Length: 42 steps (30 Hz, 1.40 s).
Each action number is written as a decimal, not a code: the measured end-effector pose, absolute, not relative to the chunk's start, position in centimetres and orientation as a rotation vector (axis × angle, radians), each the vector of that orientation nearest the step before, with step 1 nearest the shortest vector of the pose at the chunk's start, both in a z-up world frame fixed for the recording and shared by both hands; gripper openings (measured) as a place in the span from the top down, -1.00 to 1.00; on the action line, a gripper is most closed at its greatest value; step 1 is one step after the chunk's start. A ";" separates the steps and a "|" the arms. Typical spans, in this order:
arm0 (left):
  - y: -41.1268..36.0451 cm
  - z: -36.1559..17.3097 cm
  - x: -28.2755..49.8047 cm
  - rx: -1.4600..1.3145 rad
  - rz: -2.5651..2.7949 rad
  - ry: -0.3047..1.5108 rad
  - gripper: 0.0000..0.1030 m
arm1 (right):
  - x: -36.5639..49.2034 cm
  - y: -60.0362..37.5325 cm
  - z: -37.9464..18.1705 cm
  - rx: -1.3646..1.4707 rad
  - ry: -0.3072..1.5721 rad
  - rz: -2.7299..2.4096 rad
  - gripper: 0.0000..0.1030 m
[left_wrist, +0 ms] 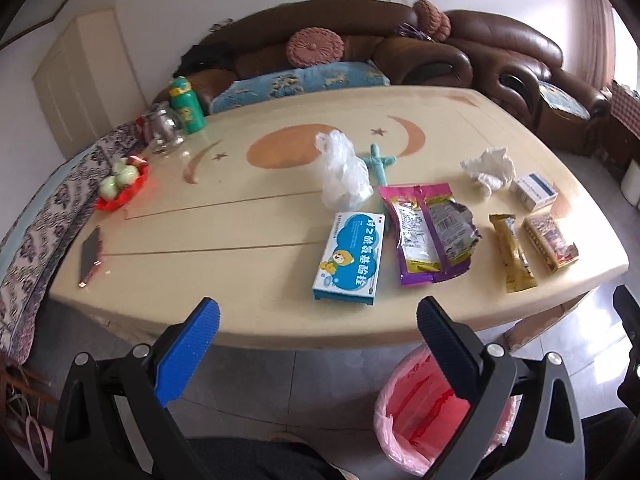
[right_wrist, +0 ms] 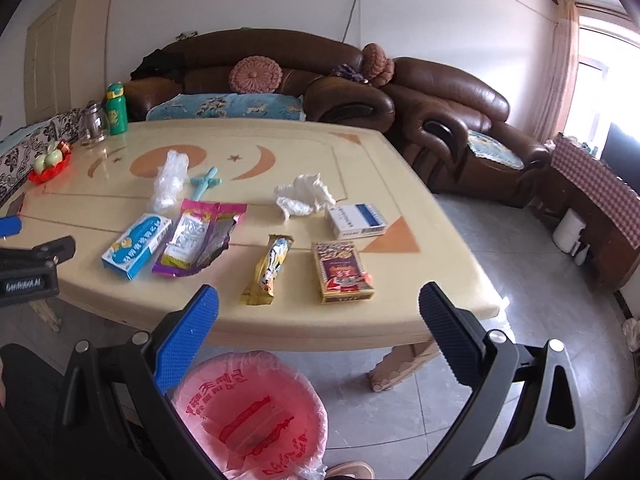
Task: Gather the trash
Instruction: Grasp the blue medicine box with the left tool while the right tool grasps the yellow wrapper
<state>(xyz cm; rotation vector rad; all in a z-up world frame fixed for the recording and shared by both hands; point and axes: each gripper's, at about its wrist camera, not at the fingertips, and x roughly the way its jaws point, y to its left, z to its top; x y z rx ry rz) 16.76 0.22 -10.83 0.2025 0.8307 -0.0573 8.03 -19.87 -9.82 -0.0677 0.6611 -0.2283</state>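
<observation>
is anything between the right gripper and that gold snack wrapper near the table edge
Nothing visible. The right gripper is open and hangs in front of the table; the gold wrapper lies flat near the front edge, with bare tabletop between it and the red box beside it.

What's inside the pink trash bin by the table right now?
The trash bin holds only its pink bag liner with red print; no trash shows on the visible bottom. The right gripper finger covers its near-left edge, so that part can't be checked.
</observation>
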 end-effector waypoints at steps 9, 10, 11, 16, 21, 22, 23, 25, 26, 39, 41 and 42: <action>-0.3 -16.3 23.2 0.252 -0.149 0.898 -0.88 | 12.5 -18.8 -14.8 -0.073 0.656 -0.171 -0.91; -0.4 -17.0 23.9 0.261 -0.162 0.913 -0.88 | 12.8 -18.8 -15.0 -0.077 0.654 -0.171 -0.91; -0.5 -17.4 24.2 0.265 -0.170 0.923 -0.88 | 13.7 -18.4 -15.5 -0.089 0.660 -0.157 -0.90; -0.1 -19.6 26.7 0.261 -0.189 0.959 -0.88 | 16.4 -17.4 -17.2 -0.111 0.693 -0.117 -0.73; 0.4 -21.0 28.5 0.224 -0.231 1.007 -0.88 | 17.8 -17.7 -18.1 -0.084 0.705 -0.106 -0.73; 0.3 -21.2 28.7 0.229 -0.240 1.009 -0.88 | 18.1 -17.7 -18.2 -0.086 0.710 -0.101 -0.73; 0.2 -21.4 28.8 0.243 -0.246 1.010 -0.88 | 18.4 -17.5 -18.4 -0.094 0.713 -0.100 -0.73; -0.2 -21.7 29.1 0.281 -0.242 0.999 -0.88 | 18.9 -17.3 -18.8 -0.100 0.717 -0.098 -0.73; -0.3 -21.7 29.2 0.282 -0.243 0.992 -0.88 | 19.1 -17.3 -18.9 -0.101 0.720 -0.102 -0.73; 0.2 -22.2 30.9 0.202 -0.292 1.048 -0.88 | 21.0 -18.7 -21.1 -0.011 0.781 -0.082 -0.22; 0.3 -22.2 31.3 0.212 -0.286 1.045 -0.88 | 21.2 -18.9 -21.2 0.007 0.787 -0.077 -0.22; 0.1 -22.2 31.3 0.215 -0.283 1.046 -0.88 | 21.2 -18.8 -21.1 0.006 0.788 -0.077 -0.22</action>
